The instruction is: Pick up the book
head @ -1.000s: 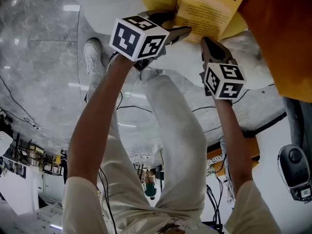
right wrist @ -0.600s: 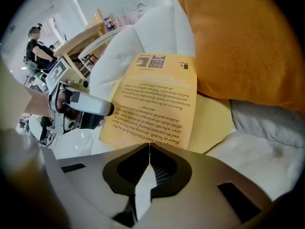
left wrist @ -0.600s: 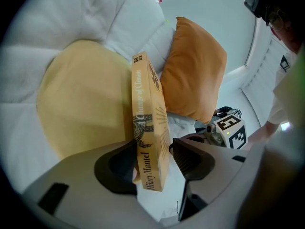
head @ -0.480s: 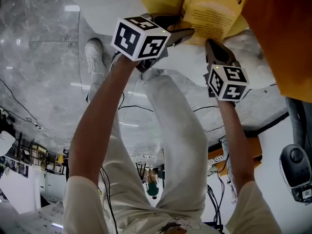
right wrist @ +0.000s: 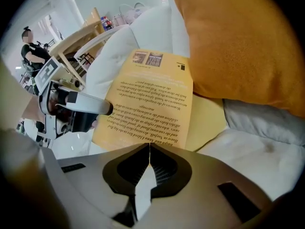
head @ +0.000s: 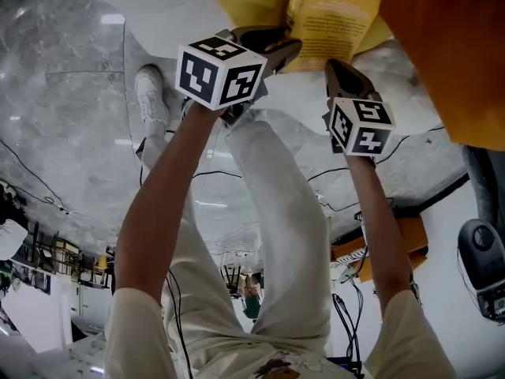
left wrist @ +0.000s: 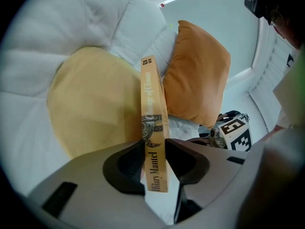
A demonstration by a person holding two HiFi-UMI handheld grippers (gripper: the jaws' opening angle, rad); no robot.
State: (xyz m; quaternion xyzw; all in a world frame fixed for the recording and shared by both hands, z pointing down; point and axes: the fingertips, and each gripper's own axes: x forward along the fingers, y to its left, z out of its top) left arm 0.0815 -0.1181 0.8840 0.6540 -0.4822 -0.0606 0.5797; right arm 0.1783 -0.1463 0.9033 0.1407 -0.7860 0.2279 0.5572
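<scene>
- The book [left wrist: 151,94] stands on edge on the white sofa [left wrist: 71,18] with its spine facing near. The yellow cushion [left wrist: 90,99] lies at its left and the orange cushion [left wrist: 198,80] at its right.
- The left gripper [left wrist: 155,151] has just been closing, and its jaws pinch the near end of the spine across the book's thickness.
- The right gripper [right wrist: 149,149] has its jaws together on nothing and sits just near the back cover.
- The hold is at one end only, so on lifting, the far end may sag and the book may swing or slide out.
- The cover looks smooth, so a quick pull could slip off it.
- A stray move of the right gripper could knock the book sideways.
</scene>
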